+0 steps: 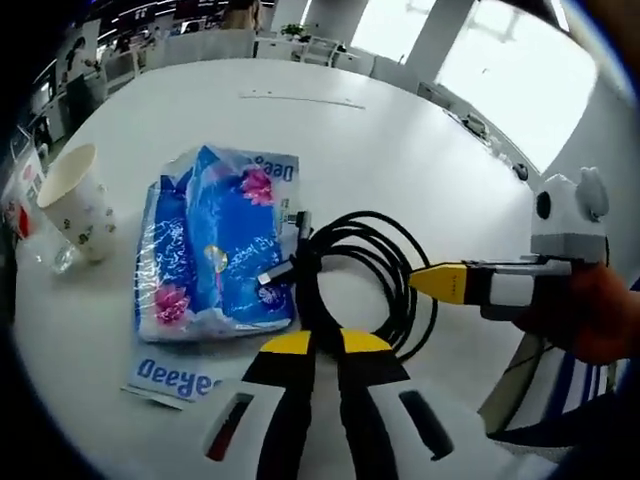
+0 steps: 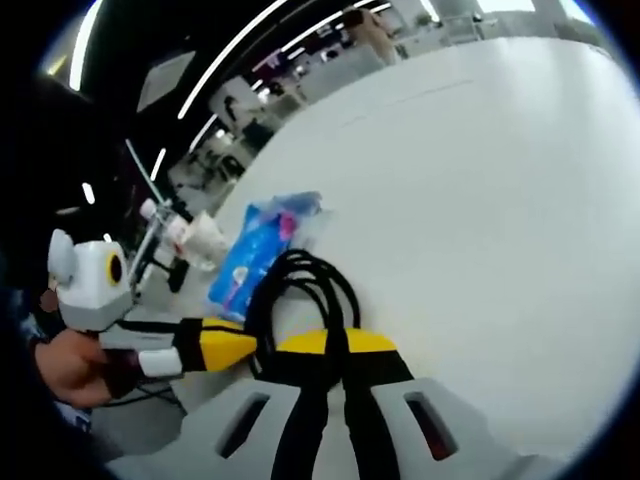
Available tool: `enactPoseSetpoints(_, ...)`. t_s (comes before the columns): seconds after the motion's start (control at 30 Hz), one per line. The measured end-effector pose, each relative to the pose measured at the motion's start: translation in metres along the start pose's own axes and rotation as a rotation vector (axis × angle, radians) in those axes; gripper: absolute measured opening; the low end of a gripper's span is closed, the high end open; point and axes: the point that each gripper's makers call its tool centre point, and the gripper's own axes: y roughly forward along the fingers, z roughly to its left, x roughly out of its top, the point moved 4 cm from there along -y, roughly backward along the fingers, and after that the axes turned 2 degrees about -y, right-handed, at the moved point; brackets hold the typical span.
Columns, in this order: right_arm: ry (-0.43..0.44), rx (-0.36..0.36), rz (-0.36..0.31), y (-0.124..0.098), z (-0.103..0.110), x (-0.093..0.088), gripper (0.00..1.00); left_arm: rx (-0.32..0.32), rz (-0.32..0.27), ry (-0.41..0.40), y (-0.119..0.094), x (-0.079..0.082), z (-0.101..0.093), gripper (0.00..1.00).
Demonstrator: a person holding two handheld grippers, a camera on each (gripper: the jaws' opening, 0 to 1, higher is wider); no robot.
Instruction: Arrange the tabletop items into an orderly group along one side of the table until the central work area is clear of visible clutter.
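A coiled black cable (image 1: 365, 265) lies on the white round table (image 1: 400, 140), just right of a blue tissue pack (image 1: 215, 255). My left gripper (image 1: 325, 345) is shut on the near edge of the coil, with the cable dark between its yellow tips. My right gripper (image 1: 425, 282) comes in from the right, held by a hand, its yellow tip closed on the coil's right side. In the right gripper view, the right gripper (image 2: 335, 342) is shut where the cable (image 2: 300, 285) runs into it, and the left gripper (image 2: 235, 345) meets the coil from the left.
A patterned paper cup (image 1: 80, 205) stands left of the tissue pack. A flat blue-lettered label or sachet (image 1: 170, 378) lies at the pack's near side. Small items (image 1: 15, 215) sit at the table's left edge. A tissue pack (image 2: 255, 250) and cup (image 2: 205, 238) lie beyond the coil.
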Motion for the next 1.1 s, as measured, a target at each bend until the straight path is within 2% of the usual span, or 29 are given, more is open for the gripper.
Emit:
enactPoseSetpoints(0.13,-0.009,0.001,-0.002,-0.005,0.000,-0.001,0.01,-0.009,-0.008,-0.013,-0.001,0.001,-0.004,0.04)
enactPoseSetpoints(0.4,0.027,-0.012,-0.023,-0.018,-0.006,-0.005,0.01,-0.031,-0.022,-0.016,-0.001,0.007,-0.013,0.03)
enactPoseSetpoints(0.6,0.063,-0.012,-0.063,-0.027,-0.011,-0.004,0.01,-0.047,-0.007,0.000,0.003,0.006,-0.023,0.03)
enactPoseSetpoints(1.1,0.100,-0.051,-0.086,-0.049,-0.026,-0.009,0.01,-0.082,0.014,0.050,0.012,0.006,-0.045,0.03)
